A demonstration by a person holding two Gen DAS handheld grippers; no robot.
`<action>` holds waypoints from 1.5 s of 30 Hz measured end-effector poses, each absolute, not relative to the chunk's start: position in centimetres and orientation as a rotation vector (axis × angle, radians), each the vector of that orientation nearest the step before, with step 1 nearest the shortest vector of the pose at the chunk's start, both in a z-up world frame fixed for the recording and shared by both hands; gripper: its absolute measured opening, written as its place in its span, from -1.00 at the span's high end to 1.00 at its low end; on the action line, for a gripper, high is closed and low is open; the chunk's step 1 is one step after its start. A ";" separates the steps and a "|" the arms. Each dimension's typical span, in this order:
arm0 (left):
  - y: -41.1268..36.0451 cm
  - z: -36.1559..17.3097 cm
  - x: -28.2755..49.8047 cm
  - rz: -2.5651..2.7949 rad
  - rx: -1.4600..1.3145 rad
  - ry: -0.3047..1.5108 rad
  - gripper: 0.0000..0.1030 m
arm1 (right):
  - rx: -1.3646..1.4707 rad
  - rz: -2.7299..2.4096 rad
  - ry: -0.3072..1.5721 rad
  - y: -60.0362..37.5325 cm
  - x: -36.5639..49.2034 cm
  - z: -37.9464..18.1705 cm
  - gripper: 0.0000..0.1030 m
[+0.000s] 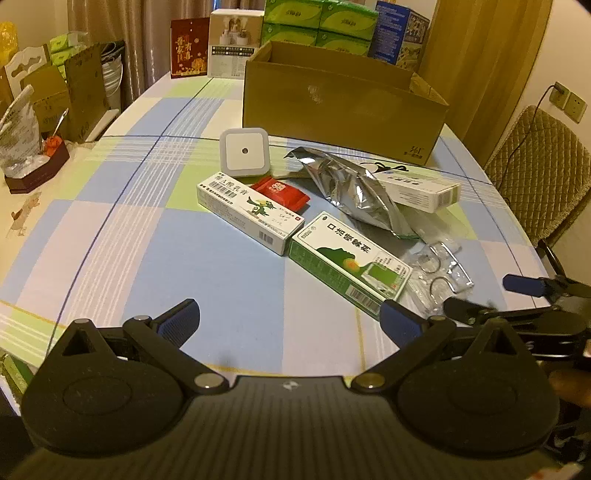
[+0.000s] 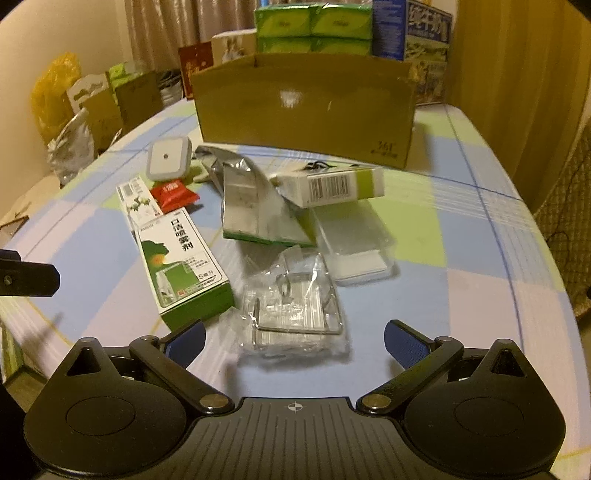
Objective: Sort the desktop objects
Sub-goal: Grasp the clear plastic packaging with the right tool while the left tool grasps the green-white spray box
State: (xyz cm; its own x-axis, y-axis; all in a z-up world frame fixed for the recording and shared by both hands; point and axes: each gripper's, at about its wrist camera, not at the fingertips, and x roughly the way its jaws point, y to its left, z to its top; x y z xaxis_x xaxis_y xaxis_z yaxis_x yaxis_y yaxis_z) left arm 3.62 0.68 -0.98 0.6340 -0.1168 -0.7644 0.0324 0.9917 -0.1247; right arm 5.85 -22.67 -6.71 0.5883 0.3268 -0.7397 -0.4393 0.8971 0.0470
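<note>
Left hand-held gripper spread, empty; green spray box far-right of it. Right hand-held gripper spread, empty, nearer: clear hook packet just ahead, long axis running near-to-far. Cardboard box far.

home dining room: checked tablecloth, curtains, quilted chair.

boxes — foil pouch — checked tablecloth

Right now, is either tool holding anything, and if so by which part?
Nothing is held. The left tool and right tool are both open above the tablecloth, with no item between their fingers.
</note>
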 end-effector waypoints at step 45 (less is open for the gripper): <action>-2.4 -6.5 9.7 -0.251 0.026 0.966 -0.41 | -0.154 0.484 0.811 -21.8 5.4 -8.0 -0.07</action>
